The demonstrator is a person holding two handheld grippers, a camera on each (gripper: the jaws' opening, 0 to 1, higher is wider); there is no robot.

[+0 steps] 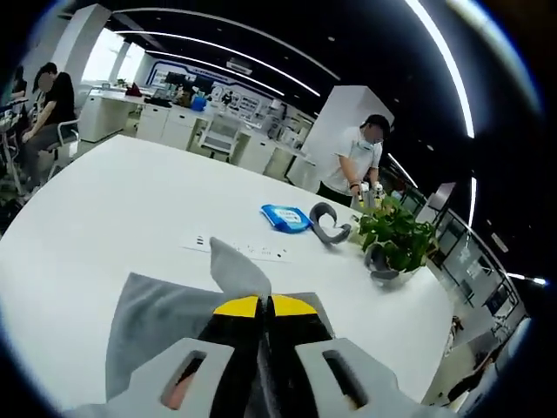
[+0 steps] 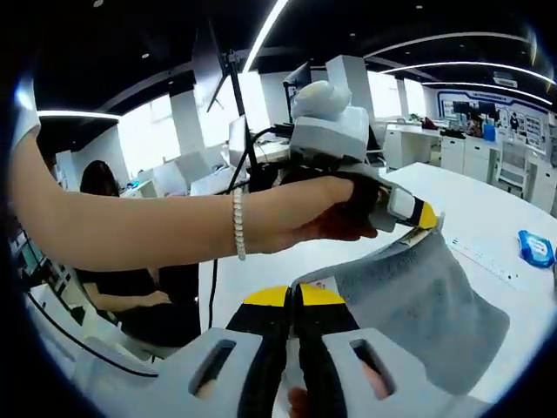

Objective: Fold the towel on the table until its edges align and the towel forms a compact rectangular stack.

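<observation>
Both grippers clamped the grey towel above the white table.
The left gripper [image 1: 265,306] and right gripper [image 2: 293,297] pinched the towel [image 2: 418,300]; beyond lay a blue packet [image 1: 285,217] and potted plant [image 1: 396,237] on the table [image 1: 113,209].

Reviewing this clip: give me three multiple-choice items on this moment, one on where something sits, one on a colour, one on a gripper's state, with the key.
1. Where is the blue packet?
A. on the white table, beside the potted plant
B. on the towel
C. in a gripper

2. What colour is the towel?
A. red
B. grey
C. green

3. How does the left gripper stand?
A. wide open
B. shut on the towel
C. resting on the plant

Answers: 1 A, the packet lies on the bare tabletop near the plant; 2 B, the cloth is grey in both views; 3 B, its yellow-tipped jaws are closed with a towel corner rising between them.
</observation>
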